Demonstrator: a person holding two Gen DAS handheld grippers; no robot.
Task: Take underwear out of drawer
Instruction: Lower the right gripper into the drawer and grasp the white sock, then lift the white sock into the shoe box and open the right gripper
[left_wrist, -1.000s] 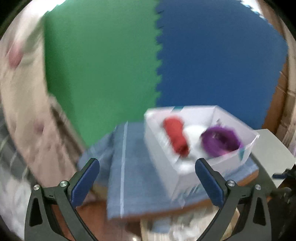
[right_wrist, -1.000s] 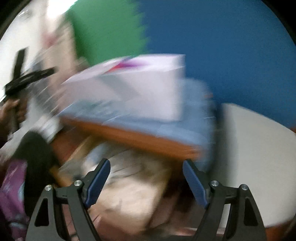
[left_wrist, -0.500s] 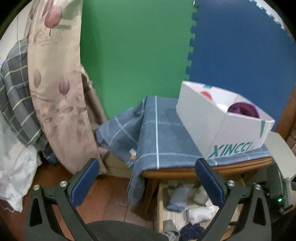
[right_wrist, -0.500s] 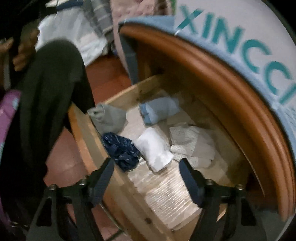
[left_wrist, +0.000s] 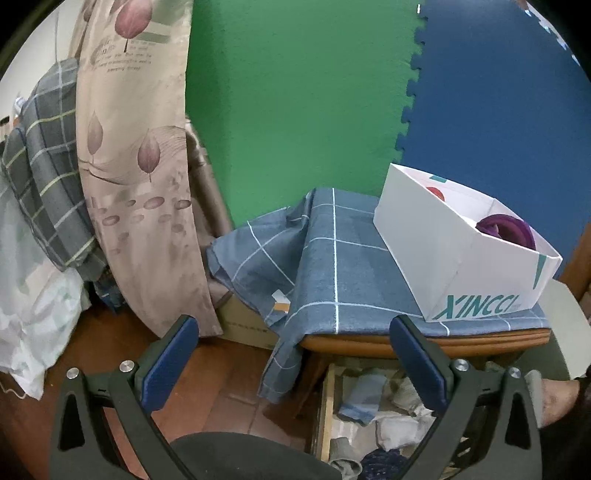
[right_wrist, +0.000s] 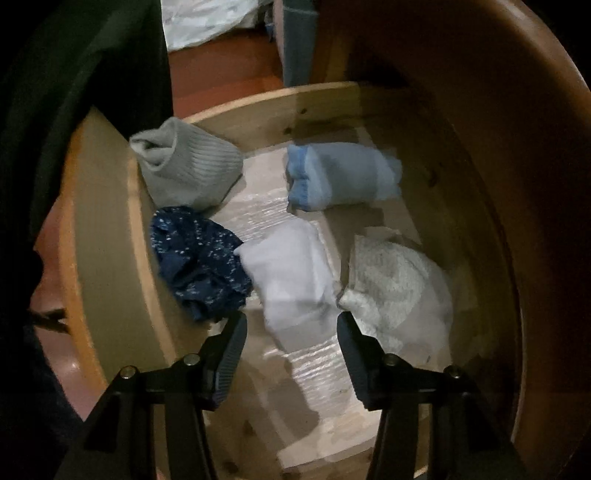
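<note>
Drawer (right_wrist: 258, 110) open below me; my right gripper (right_wrist: 291, 325), jaws spread and empty, lines up on the white bundle (right_wrist: 291, 273) just ahead between them. Left gripper (left_wrist: 291, 332) hangs released, clear of the reach.

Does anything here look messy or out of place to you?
Mostly tidy. The checked blue cloth on the small table hangs bunched and crooked off its left corner. In the open drawer, the dark blue speckled piece lies crumpled, while the others are rolled or folded.
</note>
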